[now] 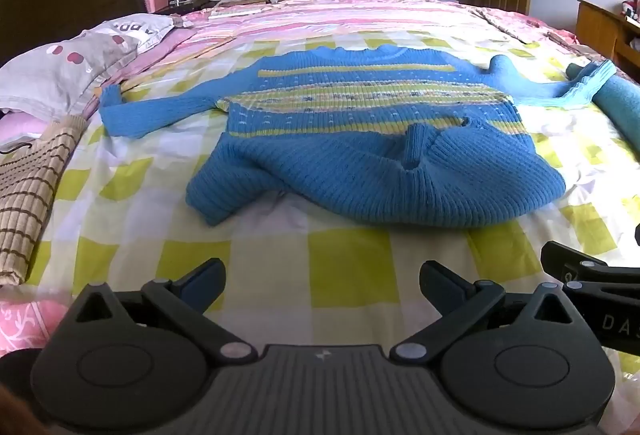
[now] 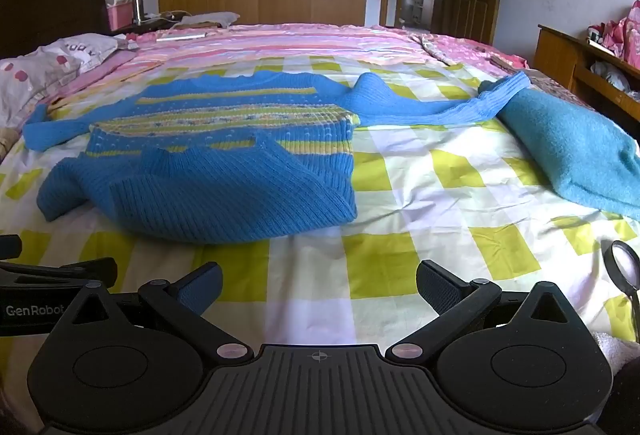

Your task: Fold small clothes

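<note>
A small blue knitted sweater [image 1: 360,139] with yellow stripes lies flat on the checked bed sheet [image 1: 344,275], its near hem folded back over the body. Both sleeves stretch out sideways. The right sleeve [image 2: 452,107] rests with its cuff against a teal blanket roll [image 2: 572,151]. My left gripper [image 1: 322,285] hovers open above the sheet, short of the sweater's near edge, with nothing between its fingers. My right gripper [image 2: 320,285] is open too, beside the left one and in front of the sweater [image 2: 208,163], empty.
A beige striped garment [image 1: 28,195] and a grey pillow [image 1: 68,63] lie at the bed's left. Pink bedding [image 2: 320,39] covers the far half. A wooden cabinet [image 2: 580,59] stands at the right. A magnifying glass [image 2: 624,267] lies at the near right.
</note>
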`<state>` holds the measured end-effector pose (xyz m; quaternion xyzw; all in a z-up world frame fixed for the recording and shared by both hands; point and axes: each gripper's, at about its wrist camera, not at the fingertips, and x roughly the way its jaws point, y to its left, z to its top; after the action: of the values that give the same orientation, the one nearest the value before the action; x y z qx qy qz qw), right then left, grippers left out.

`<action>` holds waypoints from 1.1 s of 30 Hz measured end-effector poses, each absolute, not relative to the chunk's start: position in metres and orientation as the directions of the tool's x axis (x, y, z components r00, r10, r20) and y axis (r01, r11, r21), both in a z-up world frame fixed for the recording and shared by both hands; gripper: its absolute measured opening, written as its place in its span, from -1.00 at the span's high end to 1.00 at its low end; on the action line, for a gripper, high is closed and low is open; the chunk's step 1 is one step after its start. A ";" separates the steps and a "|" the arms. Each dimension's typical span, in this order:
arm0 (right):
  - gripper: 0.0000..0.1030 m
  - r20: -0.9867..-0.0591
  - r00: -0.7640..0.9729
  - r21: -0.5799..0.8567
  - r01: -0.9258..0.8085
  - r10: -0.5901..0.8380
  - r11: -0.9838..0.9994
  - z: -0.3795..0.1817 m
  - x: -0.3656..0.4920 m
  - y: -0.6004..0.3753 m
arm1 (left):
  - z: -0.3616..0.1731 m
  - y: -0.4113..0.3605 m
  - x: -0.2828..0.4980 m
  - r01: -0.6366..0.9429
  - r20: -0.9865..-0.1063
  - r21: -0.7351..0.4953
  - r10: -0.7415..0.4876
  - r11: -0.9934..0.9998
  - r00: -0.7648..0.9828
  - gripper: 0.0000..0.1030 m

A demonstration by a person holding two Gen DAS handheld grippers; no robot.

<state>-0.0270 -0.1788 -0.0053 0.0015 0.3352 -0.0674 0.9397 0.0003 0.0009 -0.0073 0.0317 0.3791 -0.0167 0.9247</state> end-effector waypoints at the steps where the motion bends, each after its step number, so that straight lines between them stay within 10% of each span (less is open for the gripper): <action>1: -1.00 -0.630 0.766 -0.043 0.128 -0.126 0.991 -0.005 -0.027 -0.179 | -0.008 0.001 0.000 0.055 -0.701 0.045 -0.007 0.997 0.714 -1.00; 33: -0.99 -0.615 0.777 -0.080 0.112 -0.138 0.990 0.001 -0.024 -0.173 | 0.001 0.002 -0.002 0.046 -0.688 0.041 -0.005 0.998 0.726 -1.00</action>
<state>-0.0242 -0.1732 0.0014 -0.0196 0.3275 -0.0662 0.9423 -0.0016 0.0025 0.0005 0.0276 0.3700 -0.0138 0.9285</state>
